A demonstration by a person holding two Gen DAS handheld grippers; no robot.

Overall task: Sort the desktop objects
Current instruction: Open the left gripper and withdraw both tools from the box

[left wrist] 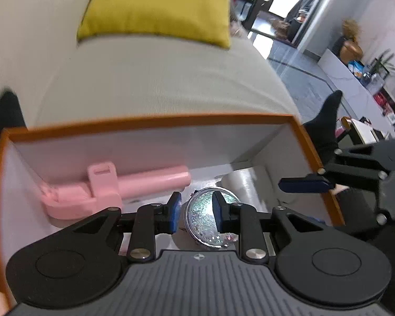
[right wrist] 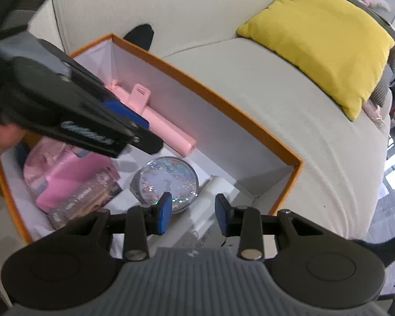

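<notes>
An orange-rimmed white box (left wrist: 155, 121) sits on a pale sofa. Inside lie a pink stick with a clip (left wrist: 118, 184), a round glittery disc (left wrist: 205, 216) and a white tube (left wrist: 242, 181). My left gripper (left wrist: 196, 210) hovers over the disc with its jaws apart and nothing between the pads. In the right wrist view the same box (right wrist: 223, 110) also holds pink packaged items (right wrist: 65, 181) beside the disc (right wrist: 168, 181). My right gripper (right wrist: 192, 210) stands open above the white tube (right wrist: 216, 192), gripping nothing. The left gripper (right wrist: 142, 129) reaches in from the upper left.
A yellow cushion (right wrist: 321, 39) rests on the sofa seat (right wrist: 289, 121) behind the box. Black sock-like shapes (left wrist: 329, 121) show beside the box's ends. A blue pad (left wrist: 305, 184) of my right gripper pokes over the box's right wall. Floor and shelves lie far right.
</notes>
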